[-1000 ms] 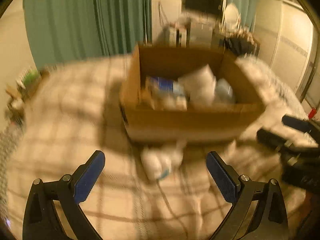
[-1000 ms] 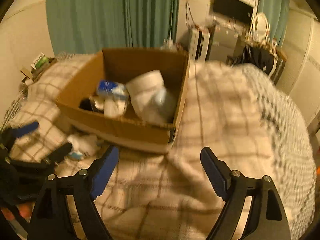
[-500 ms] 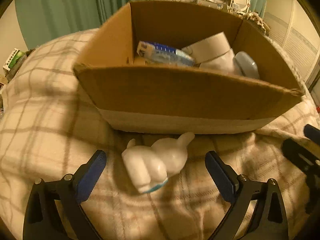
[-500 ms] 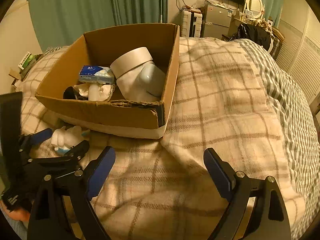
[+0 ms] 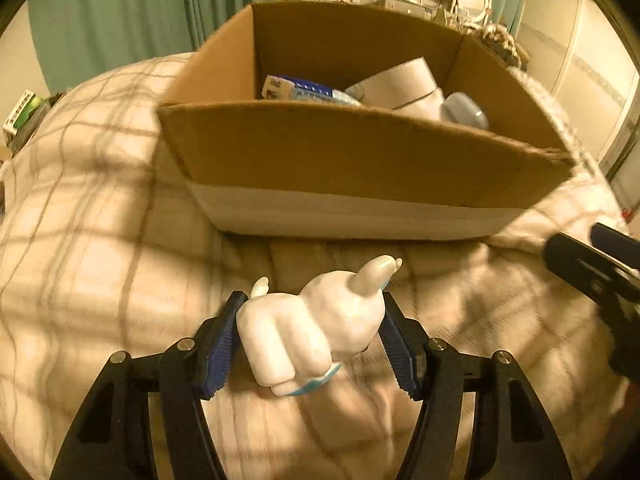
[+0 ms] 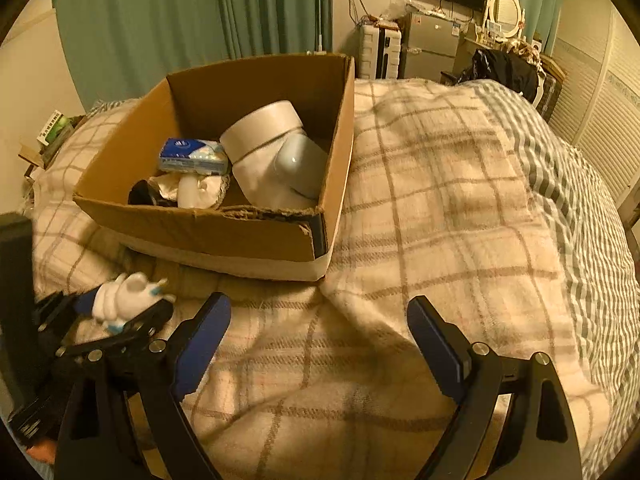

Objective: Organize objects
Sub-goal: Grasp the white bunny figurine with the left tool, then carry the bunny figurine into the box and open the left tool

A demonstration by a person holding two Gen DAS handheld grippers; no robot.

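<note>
A white rabbit figure (image 5: 316, 324) with a light blue base lies on the plaid blanket in front of a cardboard box (image 5: 360, 168). My left gripper (image 5: 312, 328) has closed on the figure, both blue pads against its sides. The right wrist view shows the same figure (image 6: 124, 296) between the left gripper's fingers, at the lower left. My right gripper (image 6: 320, 332) is open and empty above the blanket, right of the left one. The box (image 6: 224, 236) holds a tissue pack (image 6: 192, 156), a white cylinder (image 6: 264, 132), a grey object (image 6: 300, 164) and other items.
The plaid blanket (image 6: 440, 220) covers the bed; a striped grey cover (image 6: 580, 184) lies at its right side. Green curtains (image 6: 160, 20), a fridge (image 6: 428, 44) and cluttered furniture stand behind the bed. Boxes (image 6: 52, 132) sit at the far left.
My left gripper has moved forward and down to the rabbit figure and its jaws have closed on it. My right gripper stays open, barely moved.
</note>
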